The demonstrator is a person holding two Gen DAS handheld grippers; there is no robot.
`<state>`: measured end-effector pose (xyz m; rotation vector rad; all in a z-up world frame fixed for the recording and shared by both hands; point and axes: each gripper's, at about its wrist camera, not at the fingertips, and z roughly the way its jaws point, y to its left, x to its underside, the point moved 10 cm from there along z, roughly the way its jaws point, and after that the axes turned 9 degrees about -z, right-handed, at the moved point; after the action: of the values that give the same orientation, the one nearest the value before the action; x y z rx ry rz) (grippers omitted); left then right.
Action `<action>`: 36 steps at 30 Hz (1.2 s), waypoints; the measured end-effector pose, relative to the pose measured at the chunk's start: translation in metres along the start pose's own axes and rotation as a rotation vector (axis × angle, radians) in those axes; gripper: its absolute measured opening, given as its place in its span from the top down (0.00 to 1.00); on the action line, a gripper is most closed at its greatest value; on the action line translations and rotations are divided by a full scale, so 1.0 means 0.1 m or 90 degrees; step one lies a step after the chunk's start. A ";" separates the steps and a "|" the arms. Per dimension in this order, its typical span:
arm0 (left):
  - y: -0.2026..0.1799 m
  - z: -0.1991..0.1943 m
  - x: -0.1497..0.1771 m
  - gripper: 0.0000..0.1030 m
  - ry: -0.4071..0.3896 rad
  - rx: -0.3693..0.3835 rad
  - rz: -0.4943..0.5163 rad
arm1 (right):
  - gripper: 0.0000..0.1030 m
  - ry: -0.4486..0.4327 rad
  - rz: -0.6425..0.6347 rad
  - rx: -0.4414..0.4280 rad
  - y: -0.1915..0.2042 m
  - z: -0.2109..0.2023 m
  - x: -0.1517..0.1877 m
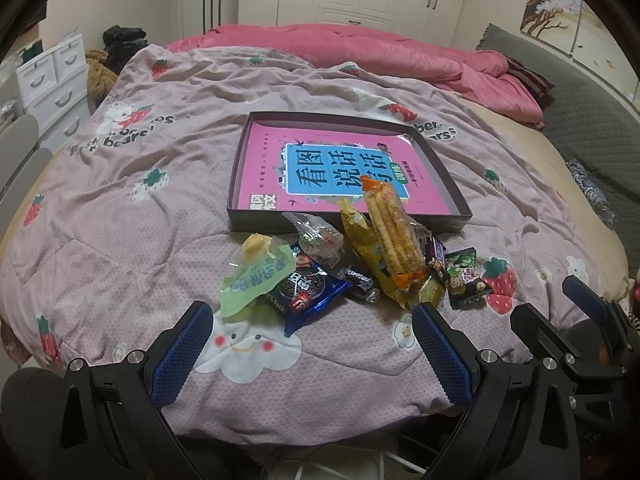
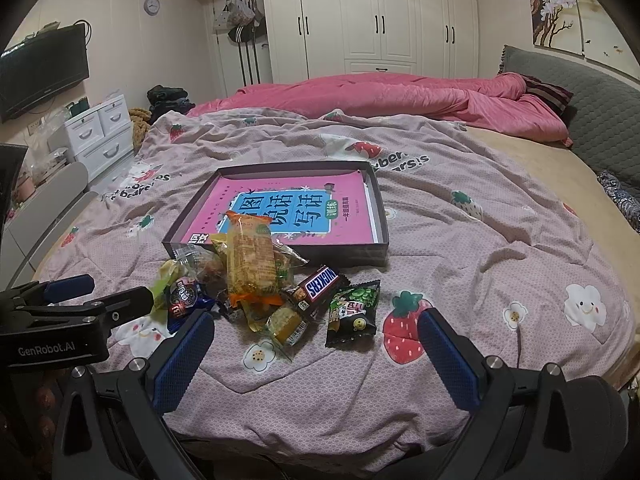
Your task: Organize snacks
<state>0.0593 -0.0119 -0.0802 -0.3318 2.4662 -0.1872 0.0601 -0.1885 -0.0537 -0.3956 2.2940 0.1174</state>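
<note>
Bed: I see a mauve quilted bedspread printed with strawberries and clouds (image 2: 460, 248) covering most of both views; a rumpled pink duvet (image 2: 400, 96) lies at its far side.
Tray: a shallow dark rectangular cardboard box lid (image 1: 440, 168) sits mid-bed, with a pink book with a blue title panel (image 1: 344, 168) lying flat inside it.
Snack pile: loose on the bedspread, just in front of the tray's near wall (none fully inside the tray).
Largest snack: a long clear-and-orange packet of biscuit sticks (image 1: 390, 228) lies on a yellow packet, its top end leaning over the tray's near edge.
Left of pile: a pale green plastic wrapper (image 1: 256, 280) overlaps a blue packet of dark sandwich cookies (image 1: 308, 292).
Right of pile: a brown Snickers bar (image 2: 320, 290) beside a small green-and-black sachet (image 2: 354, 308).
Front of pile: a small clear-wrapped yellow cake (image 2: 286, 326).
Left gripper (image 1: 312, 340): blue-padded jaws spread wide, nothing between them, low over the bedspread just short of the pile.
Right gripper (image 2: 316, 344): jaws equally wide, empty, near the sachet and cake (not touching either).
</note>
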 end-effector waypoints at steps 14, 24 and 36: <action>0.02 0.01 -0.02 0.03 -0.002 -0.007 0.000 | 0.01 0.003 -0.002 -0.008 0.04 0.04 0.01; 0.09 0.07 -0.02 0.03 0.007 -0.007 -0.016 | 0.01 0.005 -0.004 -0.027 0.09 0.10 -0.03; 0.45 0.23 -0.11 0.03 0.029 -0.026 -0.060 | 0.01 -0.005 -0.024 -0.071 0.27 0.23 -0.14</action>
<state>0.0730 0.0329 -0.1018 -0.4664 2.5033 -0.1848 0.0769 -0.1550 -0.0602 -0.4941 2.2771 0.2284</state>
